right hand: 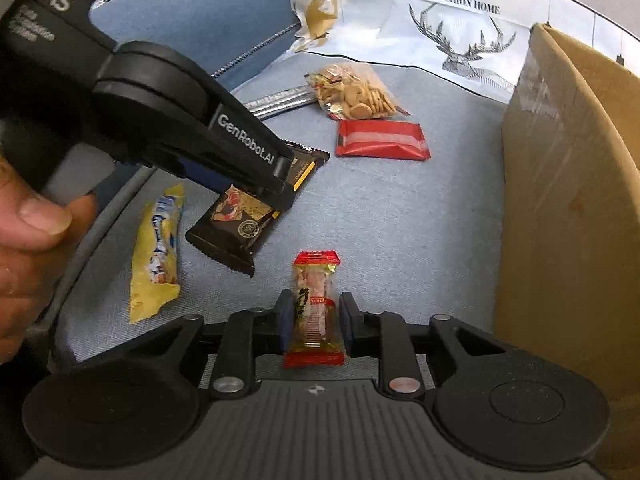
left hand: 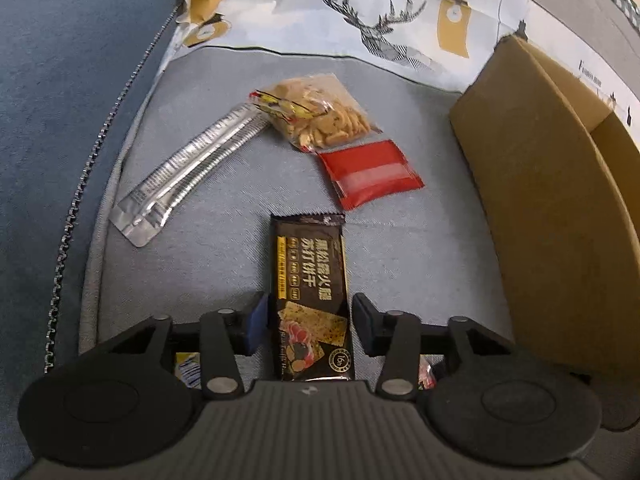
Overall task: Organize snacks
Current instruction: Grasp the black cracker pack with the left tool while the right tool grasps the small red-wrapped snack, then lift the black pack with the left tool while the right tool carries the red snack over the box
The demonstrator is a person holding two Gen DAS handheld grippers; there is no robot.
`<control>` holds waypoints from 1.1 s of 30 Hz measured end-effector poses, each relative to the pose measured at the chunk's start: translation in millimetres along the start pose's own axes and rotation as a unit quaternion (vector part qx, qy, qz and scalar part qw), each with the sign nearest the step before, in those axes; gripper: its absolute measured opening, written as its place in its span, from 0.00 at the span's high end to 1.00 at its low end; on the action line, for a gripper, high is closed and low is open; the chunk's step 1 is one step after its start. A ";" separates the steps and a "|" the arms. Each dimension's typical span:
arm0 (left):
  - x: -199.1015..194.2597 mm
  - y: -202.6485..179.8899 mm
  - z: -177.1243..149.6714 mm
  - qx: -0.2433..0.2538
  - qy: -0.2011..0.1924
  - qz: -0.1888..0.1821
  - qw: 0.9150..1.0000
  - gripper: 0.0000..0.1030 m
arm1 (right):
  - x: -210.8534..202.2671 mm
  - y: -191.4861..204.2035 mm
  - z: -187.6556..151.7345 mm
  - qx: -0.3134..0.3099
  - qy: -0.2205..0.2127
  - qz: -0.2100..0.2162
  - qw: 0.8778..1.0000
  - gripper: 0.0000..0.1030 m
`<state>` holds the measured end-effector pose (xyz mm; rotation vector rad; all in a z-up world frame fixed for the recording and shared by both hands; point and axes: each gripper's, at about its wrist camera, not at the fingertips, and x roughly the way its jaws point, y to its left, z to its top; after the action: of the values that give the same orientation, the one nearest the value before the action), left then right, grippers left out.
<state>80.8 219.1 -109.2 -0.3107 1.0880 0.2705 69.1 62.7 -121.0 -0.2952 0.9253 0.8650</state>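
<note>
My left gripper (left hand: 309, 322) straddles a black cracker packet (left hand: 310, 296) that lies on the grey cushion; its jaws stand a little apart from the packet's sides. In the right wrist view the left gripper (right hand: 276, 184) sits over that packet (right hand: 244, 220). My right gripper (right hand: 314, 320) has its pads against both sides of a small red and gold candy packet (right hand: 316, 308). Farther off lie a clear bag of biscuits (left hand: 320, 114) (right hand: 358, 92), a red packet (left hand: 370, 178) (right hand: 382, 140) and a silver stick packet (left hand: 188, 172) (right hand: 276, 100). A yellow packet (right hand: 158, 256) lies at the left.
An open cardboard box (left hand: 552, 184) (right hand: 568, 184) stands at the right. A white printed cloth (left hand: 360, 8) (right hand: 460, 24) lies at the back. A blue cushion (left hand: 60, 120) borders the left. A person's hand (right hand: 28, 248) holds the left gripper.
</note>
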 end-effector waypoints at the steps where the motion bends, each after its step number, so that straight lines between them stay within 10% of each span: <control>1: 2.4 -2.5 -0.4 0.006 0.005 0.003 1.000 0.47 | -0.7 0.0 -0.2 0.002 -0.001 0.000 1.000 0.75; 33: 6.8 -14.5 -1.1 0.038 0.007 -0.006 0.999 0.59 | 3.0 -0.7 0.3 -0.007 -0.013 -0.016 1.000 0.82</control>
<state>88.1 205.8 -114.1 -0.2510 1.1067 0.2167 70.6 64.1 -123.2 -0.3101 0.8886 0.8446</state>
